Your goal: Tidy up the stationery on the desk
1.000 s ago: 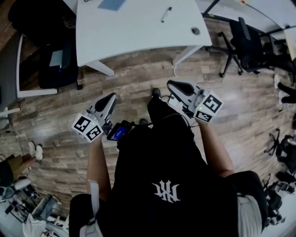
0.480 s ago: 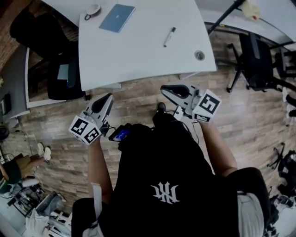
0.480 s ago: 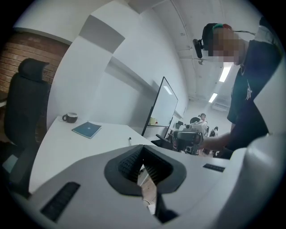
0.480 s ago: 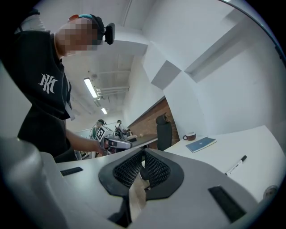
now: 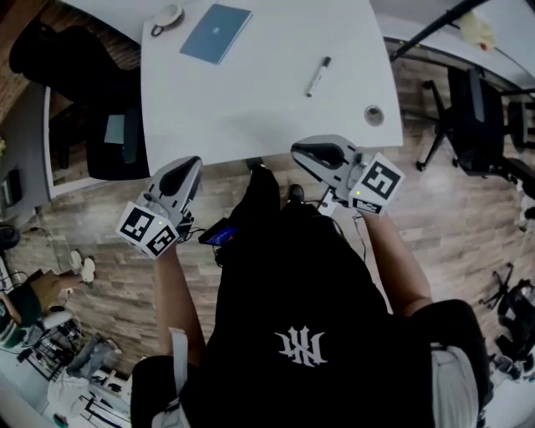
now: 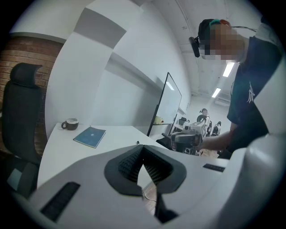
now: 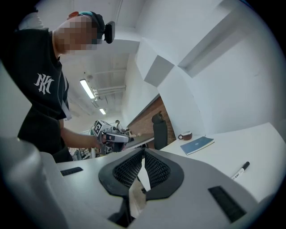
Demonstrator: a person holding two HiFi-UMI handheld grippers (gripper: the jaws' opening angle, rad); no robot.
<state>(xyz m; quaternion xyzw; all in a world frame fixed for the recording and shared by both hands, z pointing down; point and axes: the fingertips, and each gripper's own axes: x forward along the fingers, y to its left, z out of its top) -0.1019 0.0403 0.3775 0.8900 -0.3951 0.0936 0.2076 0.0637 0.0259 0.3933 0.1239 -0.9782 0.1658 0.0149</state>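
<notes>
White surface [image 5: 251, 100] has come closer, so tidying can start: my left tool [image 5: 184, 167] and right tool [image 5: 305, 152], both closed and empty, reach its near edge; marker [image 5: 318, 76] and blue notebook [image 5: 216, 22] lie farther in.

My black shirt [image 5: 276, 267] carries a white interlocking "NY" monogram [image 5: 301, 347] on the chest, upside down in the head view. The cube [image 5: 150, 231] on my left claw [image 5: 182, 171] and the one on my right claw [image 5: 316, 154] show black-and-white square codes, no letters. The blue notebook [image 5: 216, 33] on the desk [image 5: 251, 100] has a pale mark too small to read.
</notes>
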